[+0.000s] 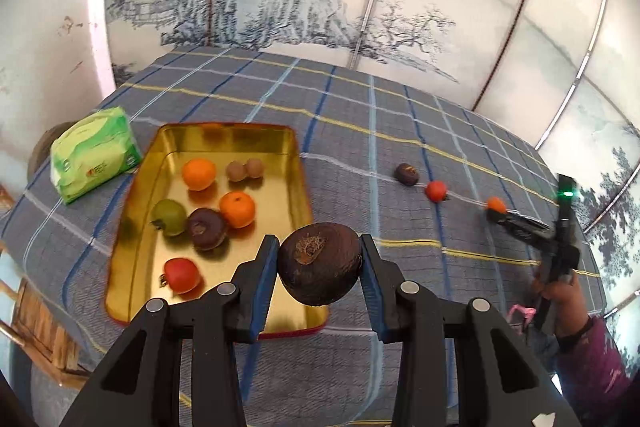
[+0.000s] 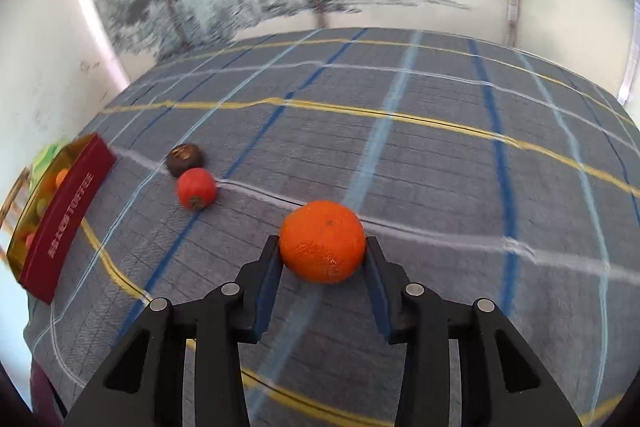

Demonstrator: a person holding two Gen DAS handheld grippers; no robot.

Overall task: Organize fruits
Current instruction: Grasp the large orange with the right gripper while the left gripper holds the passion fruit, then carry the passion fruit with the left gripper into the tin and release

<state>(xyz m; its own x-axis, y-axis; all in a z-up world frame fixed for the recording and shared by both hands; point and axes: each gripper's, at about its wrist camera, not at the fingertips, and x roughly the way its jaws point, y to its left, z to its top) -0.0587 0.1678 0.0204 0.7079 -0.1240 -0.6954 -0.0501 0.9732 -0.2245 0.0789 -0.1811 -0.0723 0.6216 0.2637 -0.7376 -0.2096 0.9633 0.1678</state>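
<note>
My left gripper (image 1: 320, 253) is shut on a dark brown round fruit (image 1: 320, 269) and holds it above the near right corner of the gold tin tray (image 1: 140, 227). The tray holds two oranges (image 1: 199, 173), a green fruit (image 1: 170, 217), a dark brown fruit (image 1: 207, 228), a red fruit (image 1: 182, 275) and two small tan fruits (image 1: 245, 169). My right gripper (image 2: 323, 247) is shut on an orange (image 2: 322, 241) just above the cloth; it also shows in the left wrist view (image 1: 496, 205). A red fruit (image 2: 196, 189) and a dark brown fruit (image 2: 185, 158) lie on the cloth to its left.
The table is covered by a grey plaid cloth (image 1: 380, 131). A green tissue pack (image 1: 94, 153) lies left of the tray. The tray's red outer wall (image 2: 64, 219) shows at the far left of the right wrist view. A painted screen stands behind the table.
</note>
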